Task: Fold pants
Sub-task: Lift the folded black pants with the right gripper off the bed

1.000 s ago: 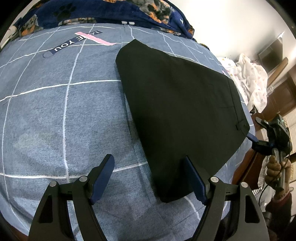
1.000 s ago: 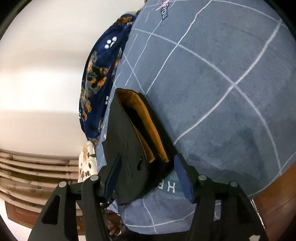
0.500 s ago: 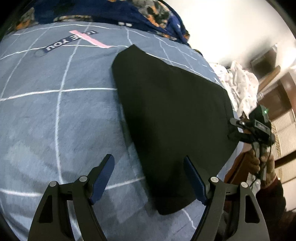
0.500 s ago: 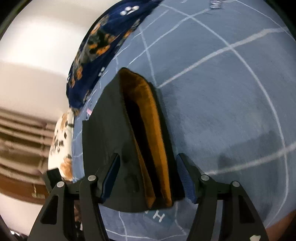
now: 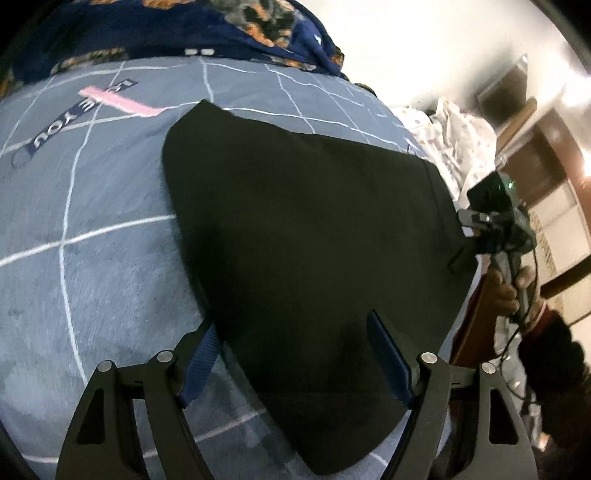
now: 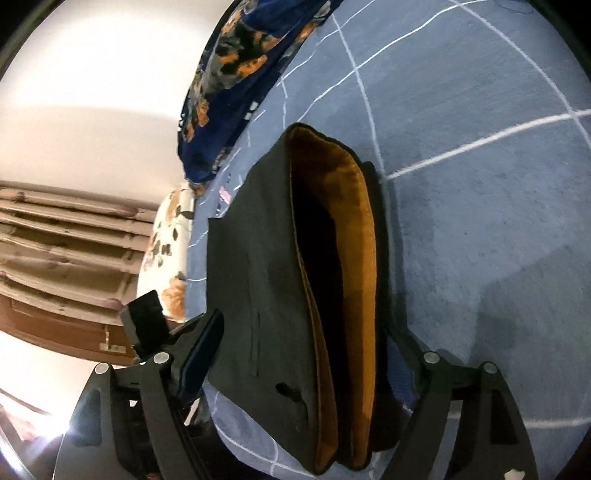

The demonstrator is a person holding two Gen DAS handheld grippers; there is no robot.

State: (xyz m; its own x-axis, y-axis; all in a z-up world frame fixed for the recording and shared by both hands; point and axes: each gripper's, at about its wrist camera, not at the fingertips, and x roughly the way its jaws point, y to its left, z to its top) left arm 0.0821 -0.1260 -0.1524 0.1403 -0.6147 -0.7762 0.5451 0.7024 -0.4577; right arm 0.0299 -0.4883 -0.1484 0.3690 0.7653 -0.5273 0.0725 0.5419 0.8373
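We see both grippers, left [image 5: 295, 360] and right [image 6: 303, 358], spread wide, empty, straddling folded black pants [image 5: 306, 240] toward twelve o'clock.

Bed [image 5: 110, 229] covered in grey-blue sheet with white grid lines; a printed pink strip [image 5: 122, 103] and dark lettered band [image 5: 48, 129] sit toward the far side. Black pants [image 5: 314, 258], folded flat, lie directly on the sheet near one edge; right wrist view shows the open waistband end with orange lining [image 6: 354, 277]. Navy blanket with orange print [image 5: 184, 33] is bunched along the far edge.
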